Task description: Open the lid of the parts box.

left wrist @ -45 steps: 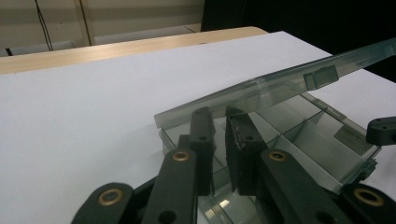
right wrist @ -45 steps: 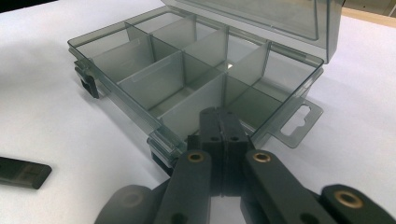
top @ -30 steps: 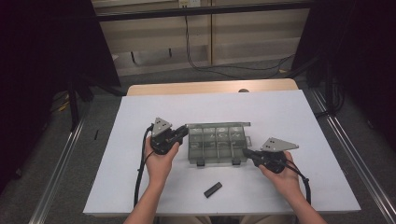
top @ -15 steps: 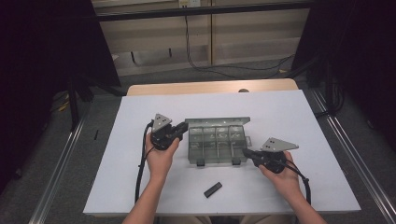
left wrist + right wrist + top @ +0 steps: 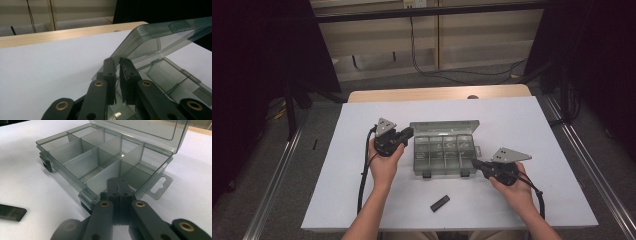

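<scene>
clear organizer box (image 5: 443, 154), long axis left-right, lid (image 5: 443, 126) hinged away, left claw (image 5: 408, 133) on lid

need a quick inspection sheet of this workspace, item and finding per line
surface: white table top, bare wooden strip along its far edge
job's things: smoky clear compartment box, lid raised at the far side, compartments look empty, two dark latches on the near edge
clutter: small black block lying on the table near the front edge
grippers: left gripper at the box's left far corner, jaws close together by the lid's edge; right gripper at the box's right near corner, jaws shut, gripping nothing visible
cables: black cable trailing from the left gripper; another from the right
surroundings: grey floor, metal rails, wall cables, dark curtains
</scene>
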`<state>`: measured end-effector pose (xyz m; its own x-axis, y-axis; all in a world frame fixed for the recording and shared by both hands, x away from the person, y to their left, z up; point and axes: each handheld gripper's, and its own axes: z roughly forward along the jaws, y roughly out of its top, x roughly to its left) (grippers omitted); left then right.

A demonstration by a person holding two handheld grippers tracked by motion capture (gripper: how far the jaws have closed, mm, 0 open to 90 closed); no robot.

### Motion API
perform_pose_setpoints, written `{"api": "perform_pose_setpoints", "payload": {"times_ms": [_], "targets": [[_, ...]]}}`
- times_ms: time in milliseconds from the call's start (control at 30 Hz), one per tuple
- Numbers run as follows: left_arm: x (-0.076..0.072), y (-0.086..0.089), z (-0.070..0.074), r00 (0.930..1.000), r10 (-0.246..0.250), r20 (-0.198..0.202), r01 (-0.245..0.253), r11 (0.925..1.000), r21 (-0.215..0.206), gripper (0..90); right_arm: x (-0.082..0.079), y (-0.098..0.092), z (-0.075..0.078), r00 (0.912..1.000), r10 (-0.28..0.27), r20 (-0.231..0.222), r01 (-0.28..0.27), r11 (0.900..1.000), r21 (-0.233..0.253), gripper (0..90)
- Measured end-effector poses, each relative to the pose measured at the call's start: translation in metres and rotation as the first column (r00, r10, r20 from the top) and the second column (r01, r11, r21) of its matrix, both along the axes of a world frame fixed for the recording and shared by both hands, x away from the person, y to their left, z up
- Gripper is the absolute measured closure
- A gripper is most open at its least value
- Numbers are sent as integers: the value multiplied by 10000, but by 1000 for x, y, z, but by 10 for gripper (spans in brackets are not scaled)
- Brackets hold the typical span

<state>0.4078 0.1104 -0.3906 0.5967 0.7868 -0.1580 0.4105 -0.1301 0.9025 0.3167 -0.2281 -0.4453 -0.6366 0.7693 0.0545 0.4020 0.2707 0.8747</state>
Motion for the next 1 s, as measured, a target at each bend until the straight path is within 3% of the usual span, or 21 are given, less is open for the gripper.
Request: {"api": "perform_pose_setpoints", "payload": {"times_ms": [233, 1000], "targets": [[7, 0, 2, 9999, -27, -170, 26, 10000, -50, 841, 0, 0, 0, 10000, -2, -11, 2, 10000, 13, 900], [16, -2, 3, 9998, 99, -174, -100, 9999, -32, 843, 0, 0, 0, 10000, 9, 26, -9, 10000, 25, 900]]}}
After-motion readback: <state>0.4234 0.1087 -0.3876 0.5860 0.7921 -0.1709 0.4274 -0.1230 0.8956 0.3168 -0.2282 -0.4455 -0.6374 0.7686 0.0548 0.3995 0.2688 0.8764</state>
